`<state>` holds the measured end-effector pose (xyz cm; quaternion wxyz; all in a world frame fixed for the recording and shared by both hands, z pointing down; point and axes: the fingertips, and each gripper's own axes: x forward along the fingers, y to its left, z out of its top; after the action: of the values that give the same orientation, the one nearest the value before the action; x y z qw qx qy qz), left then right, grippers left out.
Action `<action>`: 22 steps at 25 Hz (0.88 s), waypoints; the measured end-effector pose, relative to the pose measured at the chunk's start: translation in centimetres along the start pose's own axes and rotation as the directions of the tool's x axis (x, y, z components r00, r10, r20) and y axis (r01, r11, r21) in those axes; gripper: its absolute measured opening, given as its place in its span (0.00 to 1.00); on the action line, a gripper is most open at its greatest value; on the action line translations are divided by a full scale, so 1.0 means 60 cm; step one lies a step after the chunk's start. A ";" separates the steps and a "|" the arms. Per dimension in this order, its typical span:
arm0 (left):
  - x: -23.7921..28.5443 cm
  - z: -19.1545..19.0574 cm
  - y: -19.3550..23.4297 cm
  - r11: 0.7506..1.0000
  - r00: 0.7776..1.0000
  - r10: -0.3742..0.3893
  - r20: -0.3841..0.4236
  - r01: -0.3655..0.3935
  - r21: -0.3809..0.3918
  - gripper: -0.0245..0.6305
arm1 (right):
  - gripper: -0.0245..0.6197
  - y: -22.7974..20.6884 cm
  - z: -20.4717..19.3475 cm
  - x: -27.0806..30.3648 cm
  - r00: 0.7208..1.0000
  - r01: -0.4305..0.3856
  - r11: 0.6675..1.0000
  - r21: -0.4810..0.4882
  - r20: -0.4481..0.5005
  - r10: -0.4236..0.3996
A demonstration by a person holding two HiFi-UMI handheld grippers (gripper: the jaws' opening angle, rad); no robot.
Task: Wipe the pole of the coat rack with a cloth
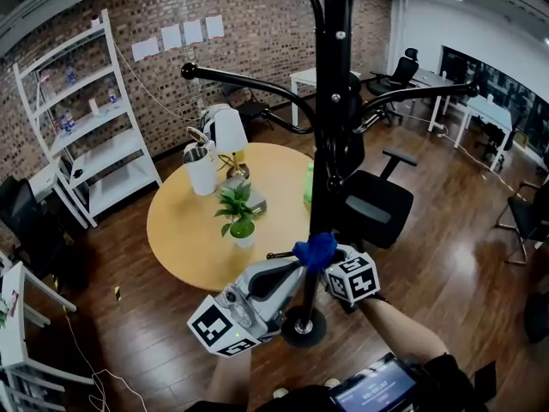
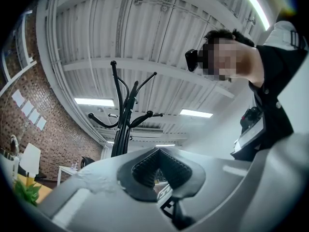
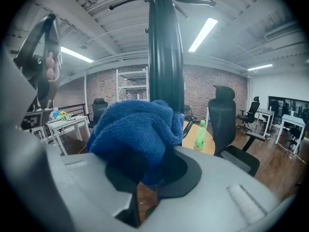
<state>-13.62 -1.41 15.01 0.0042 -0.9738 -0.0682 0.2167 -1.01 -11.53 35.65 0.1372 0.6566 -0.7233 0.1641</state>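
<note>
Open-plan office: exposed brick wall (image 1: 257, 7) at the far side, black swivel chairs (image 1: 377, 204) and white desks (image 1: 480, 110) at right, white shelving unit (image 1: 94, 118) at left, round wooden table (image 1: 184, 230) on plank flooring, strip lights (image 3: 205, 33) overhead.

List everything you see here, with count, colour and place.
coat rack: one, black, centre, beside the table
cloth: one, blue, at the pole, low down
round table: one, light wood, behind the rack
potted plant: one, green, white pot, on the table
lamp: one, white shade, on the table
bottle: one, green, table's right edge
shelf unit: one, white, by brick wall, left
office chairs: several, black, nearest right of the pole
left tool: one, grey, jaws together, empty
right tool: one, grey, shut on the cloth
</note>
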 end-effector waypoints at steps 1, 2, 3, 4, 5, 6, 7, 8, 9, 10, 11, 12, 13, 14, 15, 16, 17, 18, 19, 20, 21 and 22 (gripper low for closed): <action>0.000 0.001 -0.001 1.000 1.000 -0.001 -0.002 0.001 0.003 0.04 | 0.12 0.000 0.001 -0.001 1.000 -0.003 1.000 0.006 -0.003 0.003; 0.001 0.002 -0.002 1.000 1.000 -0.002 -0.004 0.002 0.009 0.04 | 0.12 0.000 0.006 -0.004 1.000 -0.008 1.000 0.012 0.001 0.008; 0.002 0.005 -0.003 1.000 1.000 -0.003 -0.003 0.003 0.015 0.04 | 0.12 -0.001 0.016 -0.009 1.000 -0.014 1.000 0.019 0.014 0.013; 0.002 0.008 -0.002 1.000 1.000 -0.002 -0.002 0.002 0.022 0.04 | 0.12 -0.001 0.032 -0.016 0.999 -0.019 1.000 0.021 0.034 0.018; 0.003 0.012 -0.002 1.000 1.000 -0.002 0.002 0.002 0.028 0.04 | 0.12 -0.001 0.053 -0.026 0.998 -0.024 1.000 0.016 0.061 0.023; 0.006 0.017 -0.002 0.999 1.000 -0.001 0.007 0.001 0.032 0.04 | 0.12 0.000 0.079 -0.037 0.995 -0.027 1.000 0.006 0.091 0.027; 0.009 0.023 -0.002 0.999 1.000 -0.001 0.015 0.001 0.035 0.04 | 0.12 0.000 0.108 -0.051 0.991 -0.029 1.000 -0.005 0.127 0.029; 0.012 0.028 -0.003 0.999 1.000 -0.004 0.020 0.003 0.039 0.04 | 0.12 0.001 0.140 -0.066 0.985 -0.028 0.999 -0.016 0.169 0.030; 0.014 0.030 -0.005 0.999 1.000 -0.010 0.018 0.009 0.048 0.04 | 0.12 0.002 0.174 -0.084 0.976 -0.024 0.999 -0.030 0.214 0.030; 0.016 0.032 -0.006 0.998 1.000 -0.017 0.015 0.017 0.058 0.04 | 0.12 0.003 0.210 -0.103 0.965 -0.017 0.999 -0.048 0.261 0.029; 0.018 0.035 -0.008 0.998 1.000 -0.023 0.016 0.022 0.065 0.04 | 0.12 0.004 0.247 -0.122 0.952 -0.009 0.998 -0.070 0.306 0.030; 0.021 0.040 -0.008 0.997 0.999 -0.027 0.021 0.025 0.070 0.04 | 0.12 0.006 0.285 -0.141 0.937 0.000 0.996 -0.094 0.348 0.033; 0.024 0.047 -0.009 0.997 0.999 -0.028 0.029 0.025 0.071 0.04 | 0.12 0.009 0.322 -0.158 0.922 0.008 0.993 -0.117 0.386 0.038; 0.028 0.053 -0.010 0.997 0.999 -0.028 0.039 0.025 0.071 0.04 | 0.12 0.011 0.355 -0.174 0.908 0.015 0.991 -0.135 0.417 0.043; 0.031 0.058 -0.012 0.997 0.998 -0.030 0.046 0.027 0.074 0.04 | 0.12 0.013 0.383 -0.189 0.895 0.018 0.989 -0.146 0.444 0.049; 0.035 0.062 -0.014 0.996 0.998 -0.036 0.050 0.032 0.079 0.04 | 0.12 0.015 0.407 -0.203 0.882 0.020 0.988 -0.150 0.468 0.054; 0.038 0.066 -0.017 0.996 0.998 -0.043 0.051 0.038 0.085 0.04 | 0.12 0.015 0.425 -0.214 0.872 0.021 0.988 -0.152 0.487 0.056; 0.040 0.069 -0.019 0.995 0.997 -0.049 0.051 0.044 0.092 0.04 | 0.12 0.015 0.436 -0.222 0.864 0.024 0.988 -0.152 0.500 0.056; 0.042 0.071 -0.021 0.994 0.997 -0.054 0.050 0.049 0.099 0.04 | 0.12 0.015 0.439 -0.225 0.860 0.025 0.988 -0.152 0.507 0.056; 0.043 0.072 -0.021 0.993 0.997 -0.057 0.049 0.051 0.105 0.04 | 0.12 0.015 0.436 -0.224 0.859 0.025 0.988 -0.151 0.508 0.056; 0.043 0.072 -0.021 0.993 0.997 -0.057 0.047 0.052 0.110 0.04 | 0.12 0.015 0.427 -0.219 0.862 0.023 0.989 -0.149 0.504 0.056; 0.042 0.071 -0.020 0.992 0.997 -0.055 0.046 0.049 0.112 0.04 | 0.12 0.016 0.413 -0.211 0.867 0.020 0.989 -0.144 0.495 0.055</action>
<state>-13.30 0.01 10.10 0.0623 -0.9644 -0.0817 0.2438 -0.27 -10.34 7.82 -0.0078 0.6585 -0.7500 -0.0621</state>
